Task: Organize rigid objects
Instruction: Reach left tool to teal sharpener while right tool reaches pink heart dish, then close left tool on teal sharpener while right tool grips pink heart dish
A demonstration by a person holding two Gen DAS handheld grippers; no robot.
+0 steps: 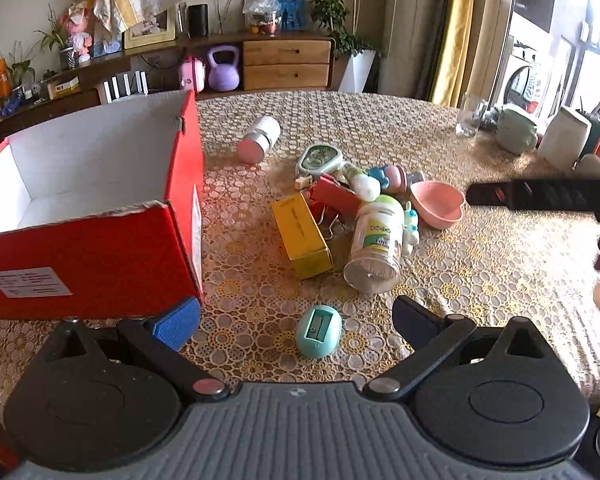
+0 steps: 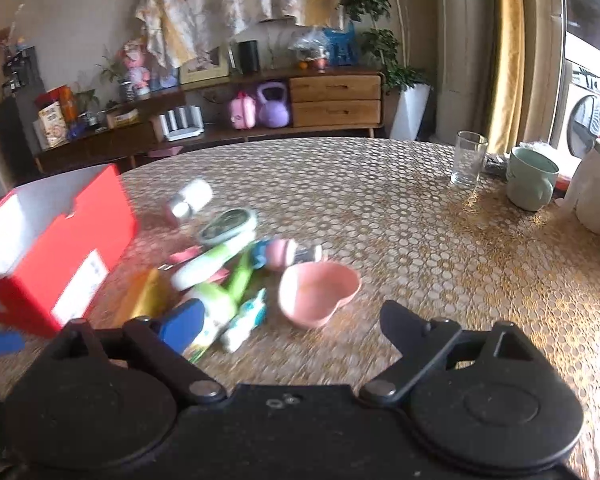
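Living room with a wooden sideboard [image 1: 284,62] at the back wall and a yellow curtain [image 2: 508,52] by the window; a round bench [image 1: 440,264] covered in a lace-pattern cloth holds everything; a red box [image 1: 100,248] with a white inside stands open at the left of the bench, nothing visible inside it; just right of the box lies a loose pile: a yellow carton [image 1: 302,236] on its side, a clear jar [image 1: 376,248] with a green and white label lying down and touching the carton's far end, a pink heart-shaped bowl [image 1: 438,204] upright at the right edge of the pile, a small red box [image 1: 338,196], a mint clock-like case [image 1: 319,159] behind them; other small toys in the pile too jumbled to name; a white and pink bottle [image 1: 260,139] lies apart toward the back; a teal egg-shaped sharpener [image 1: 319,331] lies alone near the front, between the fingers of the left claw [image 1: 296,320], which stands wide open and touches nothing; the right claw [image 2: 292,320] is also spread wide, empty, hovering short of the pink bowl, its view motion-blurred; far right of the bench a drinking glass [image 2: 469,159], a green mug [image 2: 531,178] and a white container [image 2: 596,196] stand near each other, well apart from the pile.
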